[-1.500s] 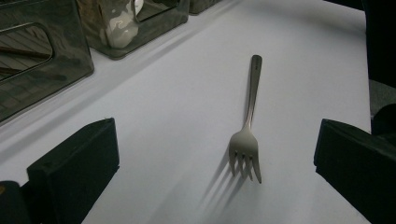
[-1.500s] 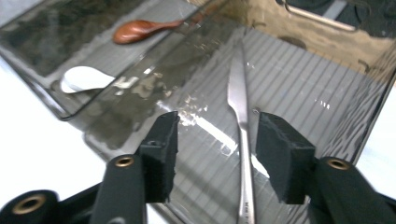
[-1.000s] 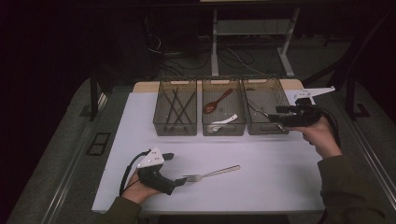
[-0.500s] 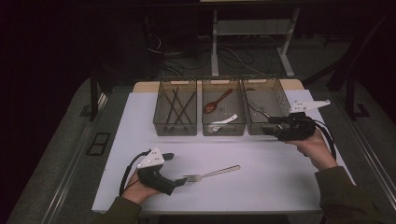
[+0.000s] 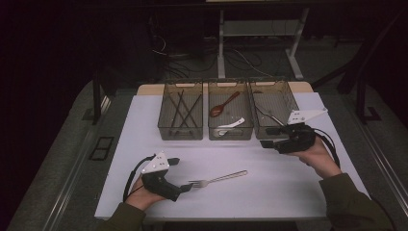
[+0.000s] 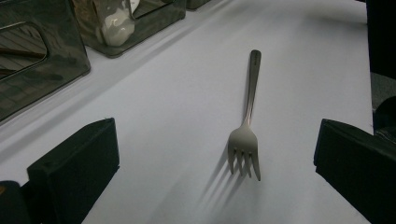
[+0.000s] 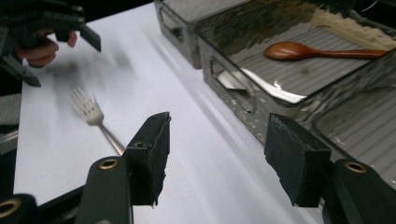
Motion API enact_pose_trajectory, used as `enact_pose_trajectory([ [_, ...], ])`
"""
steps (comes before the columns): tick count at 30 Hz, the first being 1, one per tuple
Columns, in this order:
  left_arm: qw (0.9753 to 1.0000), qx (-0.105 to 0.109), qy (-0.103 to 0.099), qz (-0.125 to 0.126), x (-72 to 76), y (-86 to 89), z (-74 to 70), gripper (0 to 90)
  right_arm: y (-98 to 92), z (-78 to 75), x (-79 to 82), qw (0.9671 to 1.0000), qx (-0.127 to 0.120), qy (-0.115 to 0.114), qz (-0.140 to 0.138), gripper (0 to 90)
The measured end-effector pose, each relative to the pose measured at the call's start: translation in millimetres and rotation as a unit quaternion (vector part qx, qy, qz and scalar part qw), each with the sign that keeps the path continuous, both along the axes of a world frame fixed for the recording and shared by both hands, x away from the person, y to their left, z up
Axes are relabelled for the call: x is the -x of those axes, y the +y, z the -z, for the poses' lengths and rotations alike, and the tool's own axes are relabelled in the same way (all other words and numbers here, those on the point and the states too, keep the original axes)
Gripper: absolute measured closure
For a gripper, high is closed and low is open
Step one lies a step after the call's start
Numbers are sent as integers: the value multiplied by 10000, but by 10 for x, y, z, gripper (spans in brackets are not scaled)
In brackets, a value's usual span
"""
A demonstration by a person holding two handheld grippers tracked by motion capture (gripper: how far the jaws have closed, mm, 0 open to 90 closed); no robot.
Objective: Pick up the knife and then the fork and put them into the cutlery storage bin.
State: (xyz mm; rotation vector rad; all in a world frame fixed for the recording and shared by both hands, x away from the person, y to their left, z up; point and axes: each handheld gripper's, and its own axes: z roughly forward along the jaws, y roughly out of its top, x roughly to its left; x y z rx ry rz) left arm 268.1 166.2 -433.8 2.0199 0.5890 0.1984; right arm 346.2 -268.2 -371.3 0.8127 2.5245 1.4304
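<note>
Nearest the person, the left tool [image 5: 185, 186] is resting low on the white bench [image 5: 144, 125], jaws spread wide and holding nothing, with the fork [image 6: 246, 123] lying flat just ahead of them, tines toward the tool. Farther off, the right tool [image 5: 266, 143] is hovering empty, jaws parted, just before the right bin [image 5: 285, 96]. Beyond, the middle bin [image 5: 230, 134] is holding a wooden spoon [image 5: 223, 104] and a white utensil [image 5: 232, 124], the left bin [image 5: 180, 134] dark sticks. Judging by this, sorting seems mostly done; the fork is waiting to be binned.
</note>
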Motion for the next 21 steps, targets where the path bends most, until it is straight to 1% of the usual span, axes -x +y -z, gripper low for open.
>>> enact_pose_trajectory([
  [6,10000,9,2,3,1,-3,-1,0,166,40,33,9996,156,-1,-222,401],
  [14,10000,2,1,11,3,-4,0,0,389,103,75,9982,361,26,-487,401],
  [17,10000,-3,4,5,4,-10,1,0,470,125,91,9971,477,43,-584,406],
  [19,10000,2,-6,1,5,-14,2,0,524,140,102,9962,546,94,-667,414],
  [21,10000,-15,-3,1,5,-13,1,0,581,147,113,9951,661,109,-729,420],
])
